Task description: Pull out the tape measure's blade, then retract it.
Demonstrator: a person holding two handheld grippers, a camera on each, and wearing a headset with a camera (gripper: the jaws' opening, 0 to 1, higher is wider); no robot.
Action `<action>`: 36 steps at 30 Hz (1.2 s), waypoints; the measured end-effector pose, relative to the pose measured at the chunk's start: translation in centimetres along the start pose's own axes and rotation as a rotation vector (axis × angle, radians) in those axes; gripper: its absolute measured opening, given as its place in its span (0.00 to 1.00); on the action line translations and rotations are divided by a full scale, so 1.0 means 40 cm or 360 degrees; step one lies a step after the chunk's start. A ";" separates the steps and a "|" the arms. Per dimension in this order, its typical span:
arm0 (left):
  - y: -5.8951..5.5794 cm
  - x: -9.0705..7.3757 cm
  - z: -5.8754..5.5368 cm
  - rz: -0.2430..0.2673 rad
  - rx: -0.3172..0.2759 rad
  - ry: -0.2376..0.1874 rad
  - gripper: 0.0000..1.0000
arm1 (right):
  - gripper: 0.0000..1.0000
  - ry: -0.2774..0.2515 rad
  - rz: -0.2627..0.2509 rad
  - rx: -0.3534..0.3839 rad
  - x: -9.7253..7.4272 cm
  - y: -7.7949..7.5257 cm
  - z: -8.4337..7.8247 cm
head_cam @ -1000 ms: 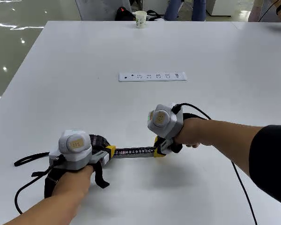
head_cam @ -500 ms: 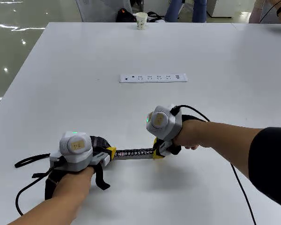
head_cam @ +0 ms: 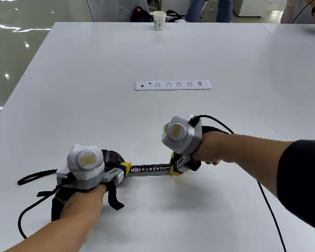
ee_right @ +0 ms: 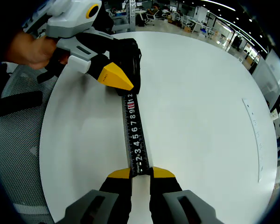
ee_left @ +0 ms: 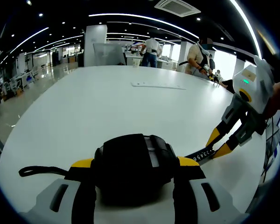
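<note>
The left tool (head_cam: 119,171) clenched the tape measure (ee_left: 133,168). At its 3 o'clock, the right tool (ee_right: 141,176) pinched the blade (ee_right: 134,135).

Bright ceiling strips (ee_left: 144,18) light everything evenly, glare streaks the floor (head_cam: 10,29), fisheye edges bend.

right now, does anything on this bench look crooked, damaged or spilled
Nothing stands out. The tape measure's case sits squarely in the left hand-held gripper, and the blade runs straight, unkinked, to the right hand-held gripper clamped on its tip. The power strip lies flat and the paper cup stands upright.
</note>
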State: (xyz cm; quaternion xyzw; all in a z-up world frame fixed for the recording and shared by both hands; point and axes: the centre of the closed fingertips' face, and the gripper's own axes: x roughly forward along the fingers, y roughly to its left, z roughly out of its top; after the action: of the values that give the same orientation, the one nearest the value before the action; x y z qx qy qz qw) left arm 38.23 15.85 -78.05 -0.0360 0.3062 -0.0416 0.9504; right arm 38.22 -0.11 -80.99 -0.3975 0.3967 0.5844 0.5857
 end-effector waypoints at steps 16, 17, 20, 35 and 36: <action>0.000 -0.001 0.001 0.0000 0.0002 -0.0006 0.62 | 0.11 -0.0010 0.0004 -0.0005 0.003 0.003 0.014; 0.000 -0.001 0.001 0.0000 0.0002 -0.0006 0.62 | 0.11 -0.0010 0.0004 -0.0003 0.004 0.004 0.015; 0.000 -0.001 0.001 -0.0001 0.0003 -0.0003 0.62 | 0.11 -0.0005 0.0003 -0.0008 0.006 0.004 0.019; 0.001 0.000 0.001 -0.0009 -0.0004 -0.0002 0.62 | 0.11 -0.0013 0.0010 -0.0016 0.013 0.006 0.035; 0.001 0.000 0.001 -0.0009 -0.0004 -0.0003 0.62 | 0.11 -0.0014 0.0011 -0.0017 0.013 0.006 0.035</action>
State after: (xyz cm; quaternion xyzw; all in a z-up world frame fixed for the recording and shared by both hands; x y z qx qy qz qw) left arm 38.24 15.89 -78.03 -0.0380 0.3053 -0.0438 0.9505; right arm 37.99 1.39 -80.97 -0.3968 0.3925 0.5901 0.5834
